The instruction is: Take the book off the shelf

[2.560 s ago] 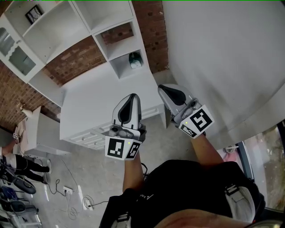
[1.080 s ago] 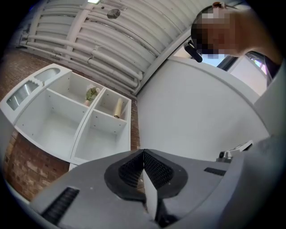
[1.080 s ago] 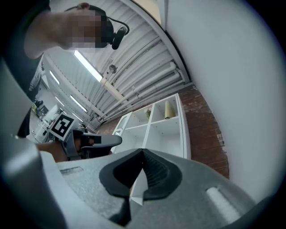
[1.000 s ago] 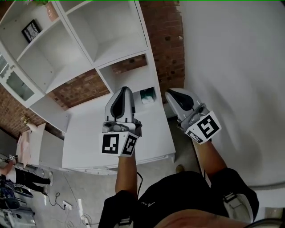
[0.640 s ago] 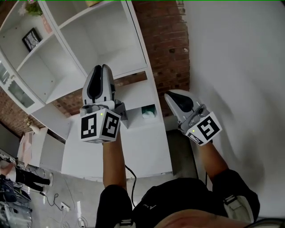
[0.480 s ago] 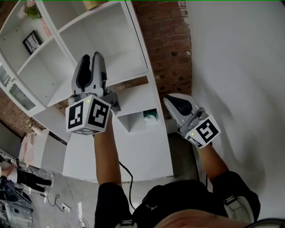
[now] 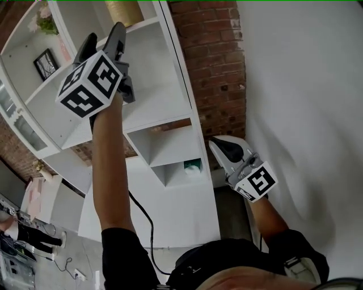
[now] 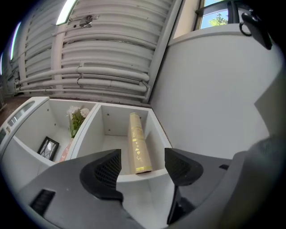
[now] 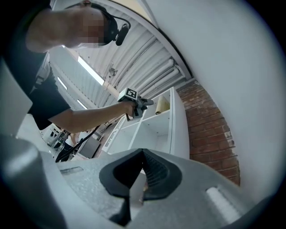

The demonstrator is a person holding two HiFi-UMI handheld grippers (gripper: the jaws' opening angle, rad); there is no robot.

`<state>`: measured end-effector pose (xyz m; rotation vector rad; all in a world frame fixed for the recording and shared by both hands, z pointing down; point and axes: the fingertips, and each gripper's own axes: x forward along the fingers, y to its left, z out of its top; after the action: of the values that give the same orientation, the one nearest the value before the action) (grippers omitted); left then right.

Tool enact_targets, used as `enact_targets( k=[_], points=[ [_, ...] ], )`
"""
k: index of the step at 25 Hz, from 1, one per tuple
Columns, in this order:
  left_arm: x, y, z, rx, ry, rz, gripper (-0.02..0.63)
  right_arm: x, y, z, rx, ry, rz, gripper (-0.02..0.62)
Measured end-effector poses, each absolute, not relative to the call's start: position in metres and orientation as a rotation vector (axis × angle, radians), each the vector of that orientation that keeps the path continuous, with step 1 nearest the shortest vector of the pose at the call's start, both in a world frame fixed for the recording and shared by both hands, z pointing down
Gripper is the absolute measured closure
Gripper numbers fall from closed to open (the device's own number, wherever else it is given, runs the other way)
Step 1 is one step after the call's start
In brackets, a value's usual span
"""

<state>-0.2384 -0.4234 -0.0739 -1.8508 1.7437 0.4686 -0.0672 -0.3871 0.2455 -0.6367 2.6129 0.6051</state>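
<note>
Left gripper [image 8: 139, 167]: jaws opening wide, nothing between them, aimed at the upright book [image 8: 137, 144] for a spine grasp.
Right gripper [image 9: 140, 174]: closed, empty, held low.

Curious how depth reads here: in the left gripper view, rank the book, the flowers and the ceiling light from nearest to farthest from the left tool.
From the left tool, its jaws opening with nothing between them:
1. Cream book, straight ahead, upright.
2. Flowers, off to the left.
3. Ceiling light, upper left, far overhead.
</note>
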Motion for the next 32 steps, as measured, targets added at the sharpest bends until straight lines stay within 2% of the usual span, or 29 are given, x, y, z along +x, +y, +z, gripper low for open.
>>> enact_targets(
  k=[12,22,23,25,32],
  points=[
    [-0.234,-0.483,-0.135,-1.814,1.864,0.274,0.284,-0.042,-0.407,0.244,-0.700,2.577,0.609,0.594],
    [-0.245,-0.528,-0.129,-1.855,2.004,0.188,0.286,-0.018,-0.420,0.248,-0.766,2.555,0.583,0.594],
    [-0.246,-0.529,-0.128,-1.844,2.016,0.177,0.297,-0.016,-0.421,0.248,-0.770,2.553,0.580,0.594],
    [-0.248,-0.530,-0.128,-1.820,2.035,0.160,0.371,-0.013,-0.422,0.248,-0.778,2.549,0.576,0.594],
    [-0.246,-0.523,-0.129,-1.832,2.030,0.200,0.403,-0.009,-0.418,0.249,-0.789,2.541,0.567,0.594]
  ],
)
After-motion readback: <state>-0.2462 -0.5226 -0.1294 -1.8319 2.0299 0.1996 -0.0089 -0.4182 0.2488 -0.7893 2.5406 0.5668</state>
